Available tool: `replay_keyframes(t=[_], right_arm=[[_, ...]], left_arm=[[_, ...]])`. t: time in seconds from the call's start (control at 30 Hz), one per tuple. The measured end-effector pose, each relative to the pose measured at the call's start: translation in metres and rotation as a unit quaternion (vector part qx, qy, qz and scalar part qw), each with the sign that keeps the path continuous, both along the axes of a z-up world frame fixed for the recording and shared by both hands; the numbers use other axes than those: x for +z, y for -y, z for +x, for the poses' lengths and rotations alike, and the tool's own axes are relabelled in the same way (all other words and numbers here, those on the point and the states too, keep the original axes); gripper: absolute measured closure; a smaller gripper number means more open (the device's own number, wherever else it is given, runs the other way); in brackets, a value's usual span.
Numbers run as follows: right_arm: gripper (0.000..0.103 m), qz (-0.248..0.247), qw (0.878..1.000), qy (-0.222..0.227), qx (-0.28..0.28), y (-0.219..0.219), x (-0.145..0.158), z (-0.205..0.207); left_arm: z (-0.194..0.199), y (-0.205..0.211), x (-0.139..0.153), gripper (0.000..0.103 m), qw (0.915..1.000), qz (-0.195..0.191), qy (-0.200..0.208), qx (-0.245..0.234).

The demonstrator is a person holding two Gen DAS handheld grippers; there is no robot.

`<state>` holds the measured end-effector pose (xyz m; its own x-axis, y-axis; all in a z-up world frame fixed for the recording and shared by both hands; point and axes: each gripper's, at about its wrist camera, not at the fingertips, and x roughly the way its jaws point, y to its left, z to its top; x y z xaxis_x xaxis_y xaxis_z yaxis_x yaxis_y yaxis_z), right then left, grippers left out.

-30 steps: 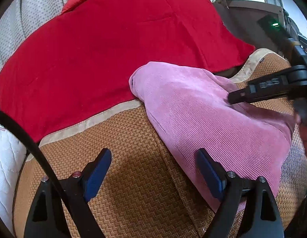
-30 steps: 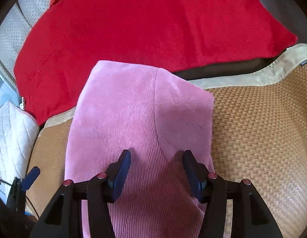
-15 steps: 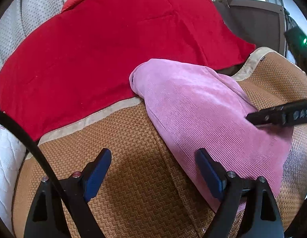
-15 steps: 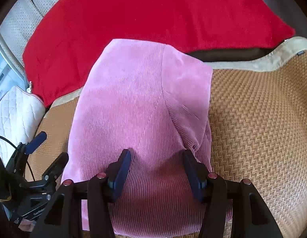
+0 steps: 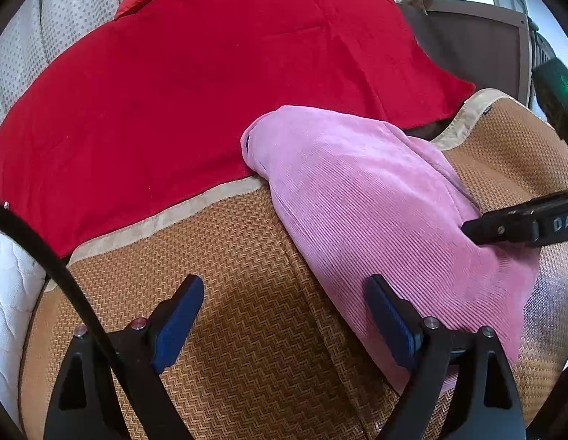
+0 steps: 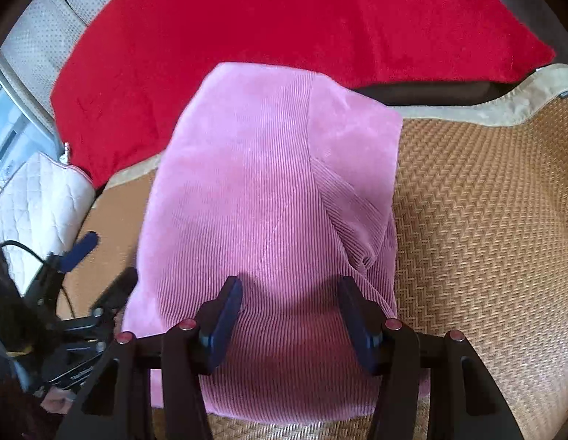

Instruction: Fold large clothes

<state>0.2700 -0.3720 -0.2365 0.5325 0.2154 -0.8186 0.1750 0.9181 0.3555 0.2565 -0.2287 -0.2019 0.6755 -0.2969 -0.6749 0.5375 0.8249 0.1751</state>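
Note:
A pink corduroy garment (image 6: 258,190) lies folded on the woven mat (image 6: 485,220), its far end resting on a red cloth (image 6: 284,18). My right gripper (image 6: 289,289) hovers over the garment's near part, open, with neither pad pressing the fabric. In the left wrist view the same pink garment (image 5: 375,212) sits to the right, and one right finger (image 5: 504,225) reaches in over it. My left gripper (image 5: 280,293) hangs above the mat (image 5: 228,256) with its jaws opening. Only mat and the garment's left edge lie below the gap between them.
The red cloth (image 5: 210,91) covers the back of the seat, against a beige dotted backrest (image 5: 63,11). A white quilted cushion (image 6: 41,194) lies at the left. Dark brown furniture (image 5: 478,47) stands at the far right. Bare mat stretches right of the garment.
My right gripper has drawn back toward the pink garment's near end, and its finger slid right and down in the left wrist view. The garment now lies flatter. The left gripper stayed put.

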Motion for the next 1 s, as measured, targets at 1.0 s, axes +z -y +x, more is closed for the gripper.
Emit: replay_keyframes(t=[1.0], right_arm=[[0.042, 0.041, 0.997, 0.040, -0.050, 0.044, 0.026, -0.029]], left_arm=[[0.000, 0.001, 0.000, 0.013, 1.0000, -0.001, 0.000, 0.002]])
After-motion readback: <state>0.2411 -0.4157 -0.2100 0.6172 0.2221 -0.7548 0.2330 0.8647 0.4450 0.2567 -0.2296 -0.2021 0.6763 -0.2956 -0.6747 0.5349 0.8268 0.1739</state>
